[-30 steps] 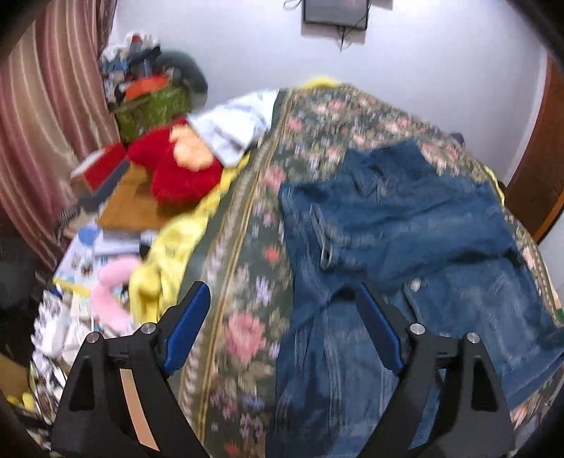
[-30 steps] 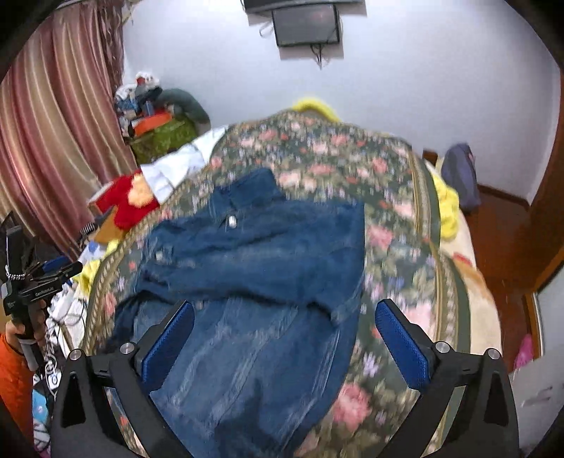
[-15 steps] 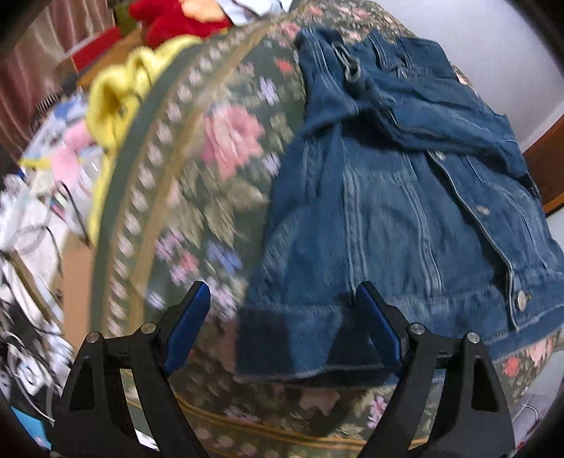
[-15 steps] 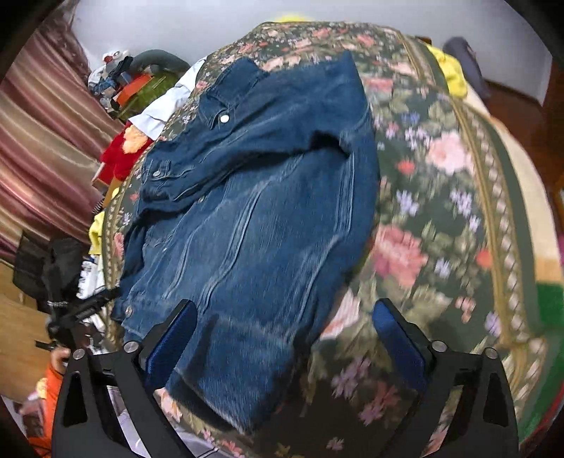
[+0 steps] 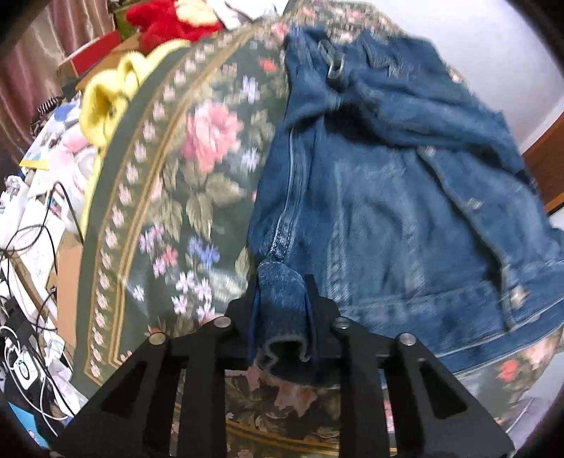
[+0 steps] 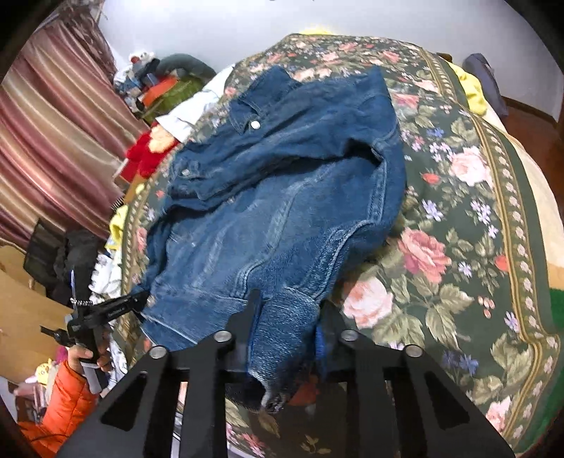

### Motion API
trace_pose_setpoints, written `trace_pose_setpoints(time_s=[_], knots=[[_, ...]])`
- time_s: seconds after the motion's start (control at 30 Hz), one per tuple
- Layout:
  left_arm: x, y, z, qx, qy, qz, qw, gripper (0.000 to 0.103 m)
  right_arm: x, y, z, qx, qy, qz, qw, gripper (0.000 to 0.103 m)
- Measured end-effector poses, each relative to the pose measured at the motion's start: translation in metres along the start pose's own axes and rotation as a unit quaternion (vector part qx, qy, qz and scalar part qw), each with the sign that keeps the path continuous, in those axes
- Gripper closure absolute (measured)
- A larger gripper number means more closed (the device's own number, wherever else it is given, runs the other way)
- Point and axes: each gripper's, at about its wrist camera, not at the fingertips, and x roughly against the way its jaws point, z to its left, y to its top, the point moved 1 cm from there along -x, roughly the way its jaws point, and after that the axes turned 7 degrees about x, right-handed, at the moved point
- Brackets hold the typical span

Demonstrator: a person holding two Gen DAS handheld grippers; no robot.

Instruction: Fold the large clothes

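A blue denim jacket [image 5: 387, 211] lies spread on a bed with a green floral cover [image 5: 197, 176]; its sleeves are folded across the chest. My left gripper [image 5: 282, 282] is closing, its pads pressing a bunched corner of the near hem. In the right wrist view the jacket [image 6: 282, 197] runs away toward the collar. My right gripper [image 6: 287, 303] is closing too, with the other end of the hem pinched between its pads. At the lower left of that view a hand in an orange sleeve [image 6: 63, 387] holds the left gripper against the jacket's far hem corner.
The floral cover [image 6: 458, 229] lies bare to the right of the jacket. A red plush toy [image 5: 169, 21] and a yellow cloth [image 5: 105, 102] sit at the bed's left edge. Cables and clutter [image 5: 28, 282] cover the floor there. A striped curtain [image 6: 53, 123] hangs at the left.
Both grippers came down to the jacket's near hem and went from wide open to closed on it. The hem corners now bunch up between the pads.
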Motion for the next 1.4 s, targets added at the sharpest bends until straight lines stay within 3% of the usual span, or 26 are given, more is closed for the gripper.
trace_pose_setpoints(time_s=[0.2, 0.4, 0.5, 0.63, 0.93, 1.1, 1.27, 1.4], knots=[[0.052, 0.035, -0.025, -0.020, -0.043, -0.072, 0.9963, 0.085, 0.010, 0.032, 0.008, 0.014, 0.019, -0.041, 0.999, 0.088], [0.102, 0.098, -0.058, -0.040, -0.096, -0.150, 0.9832, 0.085, 0.025, 0.078, 0.016, 0.030, 0.016, -0.091, 0.995, 0.089], [0.110, 0.134, -0.073, -0.037, -0.106, -0.179, 0.9774, 0.086, 0.033, 0.104, 0.013, 0.035, 0.004, -0.115, 0.993, 0.090], [0.109, 0.172, -0.082, -0.034, -0.088, -0.206, 0.9741, 0.086, 0.035, 0.145, -0.002, 0.023, -0.007, -0.138, 0.990, 0.090], [0.054, 0.258, -0.076, 0.027, -0.039, -0.205, 0.9777, 0.086, -0.019, 0.230, -0.042, -0.003, -0.051, -0.130, 0.990, 0.091], [-0.016, 0.295, -0.072, 0.051, -0.006, -0.163, 0.9853, 0.085, -0.071, 0.265, -0.067, -0.026, -0.057, -0.104, 0.993, 0.091], [-0.088, 0.304, -0.063, 0.072, 0.030, -0.101, 0.9919, 0.084, -0.127, 0.278, -0.091, -0.039, -0.065, -0.063, 0.995, 0.090], [-0.121, 0.296, -0.061, 0.054, 0.061, -0.084, 0.9932, 0.079, -0.157, 0.271, -0.108, -0.027, -0.061, -0.033, 0.997, 0.090]])
